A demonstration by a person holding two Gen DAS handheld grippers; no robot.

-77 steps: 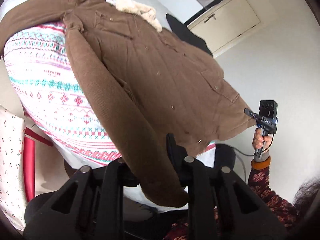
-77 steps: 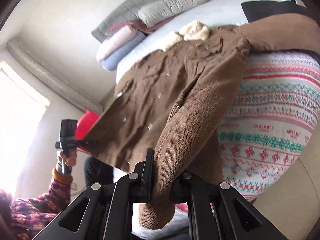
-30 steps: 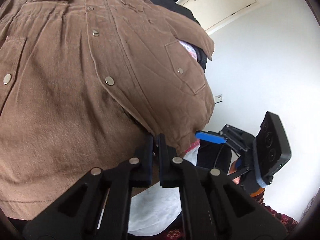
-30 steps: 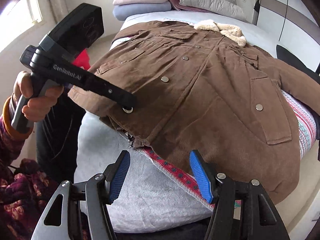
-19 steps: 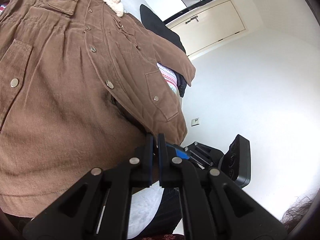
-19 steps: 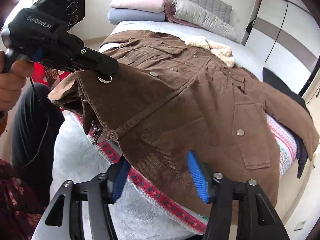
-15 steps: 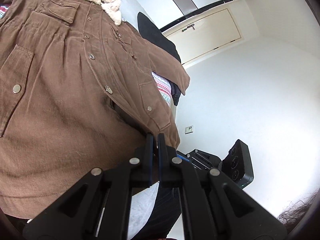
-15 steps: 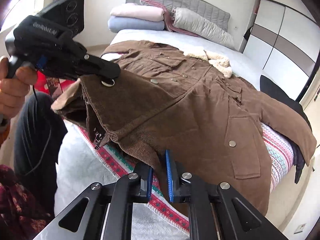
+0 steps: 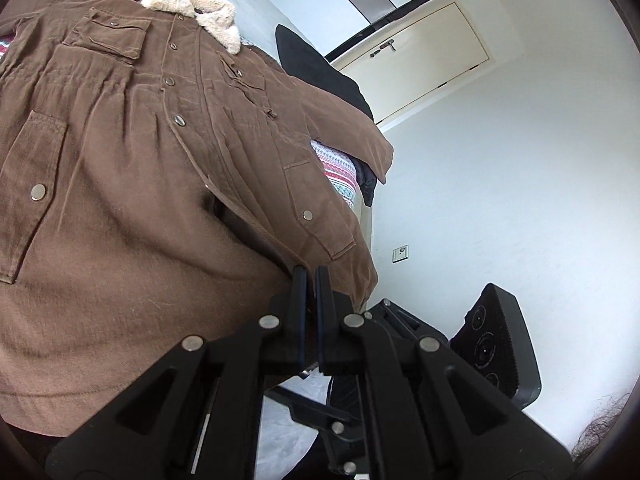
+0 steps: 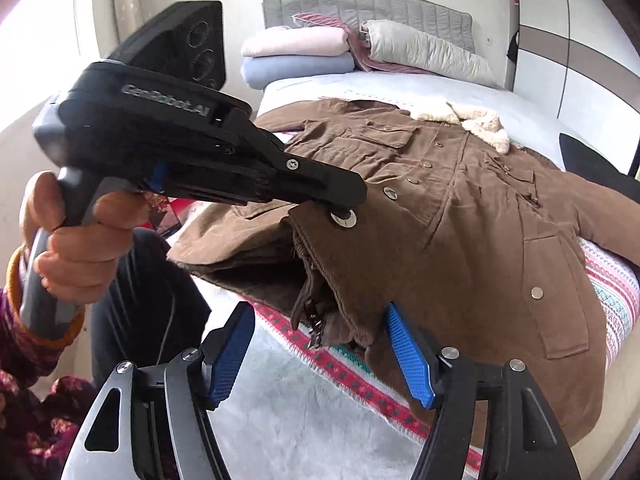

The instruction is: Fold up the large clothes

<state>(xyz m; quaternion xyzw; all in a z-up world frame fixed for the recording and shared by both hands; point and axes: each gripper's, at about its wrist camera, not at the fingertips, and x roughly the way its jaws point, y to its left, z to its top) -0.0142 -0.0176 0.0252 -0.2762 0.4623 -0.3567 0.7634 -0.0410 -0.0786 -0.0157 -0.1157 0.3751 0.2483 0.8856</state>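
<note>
A brown corduroy coat with a cream fleece collar (image 10: 460, 208) lies spread, front up, on a bed covered in pale grey bedding (image 10: 312, 416), over a red-and-teal patterned knit blanket (image 10: 612, 292). The left claw (image 10: 352, 204) is clenched on the coat's bottom hem by a snap button, lifting that corner off the bed. The right claw (image 10: 320, 354) has just been opening; its blue-padded fingers (image 10: 408, 356) stand apart, released, with the drooping hem edge between them.
</note>
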